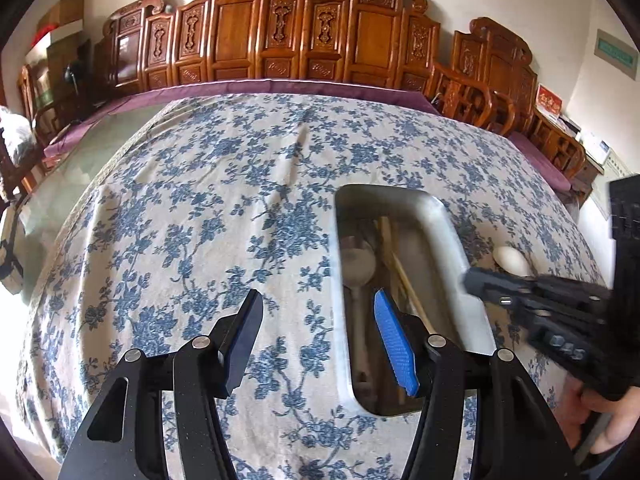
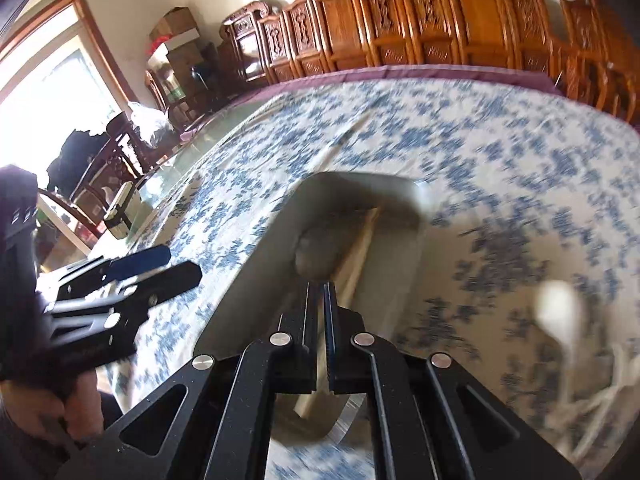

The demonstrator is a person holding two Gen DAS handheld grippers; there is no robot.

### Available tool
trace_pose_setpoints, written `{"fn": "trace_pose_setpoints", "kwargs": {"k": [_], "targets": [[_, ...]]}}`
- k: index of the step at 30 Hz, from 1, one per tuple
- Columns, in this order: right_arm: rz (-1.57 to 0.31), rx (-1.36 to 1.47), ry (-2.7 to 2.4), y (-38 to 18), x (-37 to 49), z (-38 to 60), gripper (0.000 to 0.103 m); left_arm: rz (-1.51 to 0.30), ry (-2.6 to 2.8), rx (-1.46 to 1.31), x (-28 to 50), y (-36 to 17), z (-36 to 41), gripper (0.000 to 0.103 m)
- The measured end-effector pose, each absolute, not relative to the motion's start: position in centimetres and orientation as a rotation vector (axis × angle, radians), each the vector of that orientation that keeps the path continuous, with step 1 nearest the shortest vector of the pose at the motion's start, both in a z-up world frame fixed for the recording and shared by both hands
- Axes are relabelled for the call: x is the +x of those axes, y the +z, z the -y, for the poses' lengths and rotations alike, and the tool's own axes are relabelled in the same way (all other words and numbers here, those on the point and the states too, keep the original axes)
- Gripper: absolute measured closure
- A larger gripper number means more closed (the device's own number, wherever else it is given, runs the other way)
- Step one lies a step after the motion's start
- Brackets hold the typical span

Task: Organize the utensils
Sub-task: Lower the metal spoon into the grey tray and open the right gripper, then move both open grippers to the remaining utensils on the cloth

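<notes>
1. Metal tray point(image 1: 448, 232): long, shallow, stainless, lying on the floral tablecloth point(image 1: 224, 208), right of centre in the left wrist view; rigid, rounded rim, likely slick and inclined to slide on cloth if nudged
2. Metal spoon point(image 1: 357, 264): inside the tray, bowl toward the far end, handle running toward the camera; judged stiff, moderately light, smooth and slippery; best taken across the narrow handle, mid-length, not at the curved bowl
3. Wooden chopsticks point(image 1: 394, 256): inside the tray beside the spoon, lying lengthwise, slightly splayed; judged very light, stiff, thin, prone to rolling or pivoting in a pinch; best gripped together near the middle
4. White ceramic-looking spoon point(image 1: 512, 261): outside the tray, on the cloth just past its right rim; only the pale bowl clear, handle blurred in the right wrist view; judged hard, glossy, chippable, heavier than the chopsticks; to be set down softly, held at the handle near the bowl
5. Left gripper point(image 1: 320, 332): spread apart, nothing between the blue pads, poised over the tray's near left edge
6. Right gripper point(image 2: 320, 316): pressed together, pinching nothing visible, angled down over the tray's right rim, near the white spoon
7. Remaining work, as judged: white spoon not yet in the tray
</notes>
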State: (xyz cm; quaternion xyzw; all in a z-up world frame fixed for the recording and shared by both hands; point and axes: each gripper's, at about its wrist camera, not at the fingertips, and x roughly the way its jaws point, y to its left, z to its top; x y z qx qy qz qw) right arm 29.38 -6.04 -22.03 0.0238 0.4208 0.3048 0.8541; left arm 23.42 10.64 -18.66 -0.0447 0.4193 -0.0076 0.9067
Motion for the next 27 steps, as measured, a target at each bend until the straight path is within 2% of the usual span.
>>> {"fn": "trace_pose_setpoints", "kwargs": {"k": [2, 9, 15, 18, 27], "targets": [[-0.859, 0.022, 0.623, -21.4, 28.5, 7.8, 0.097, -0.862, -0.023, -0.08, 23.4, -18.7, -9.9, 0.041], [-0.806, -0.014, 0.493, -20.0, 26.5, 15.6, 0.097, -0.845, -0.066, -0.049, 23.0, -18.4, -6.9, 0.035], [-0.797, -0.03, 0.38, -20.1, 25.5, 21.6, 0.097, -0.83, -0.101, -0.031, 22.5, -18.4, -4.4, 0.033], [-0.793, -0.046, 0.33, -20.5, 25.2, 23.8, 0.086, -0.829, -0.108, -0.004, 22.2, -18.4, -3.2, 0.033], [-0.833, 0.001, 0.277, -23.0, 25.0, 27.3, 0.085, -0.823, -0.179, 0.008, 21.4, -18.4, 0.4, 0.032]]}}
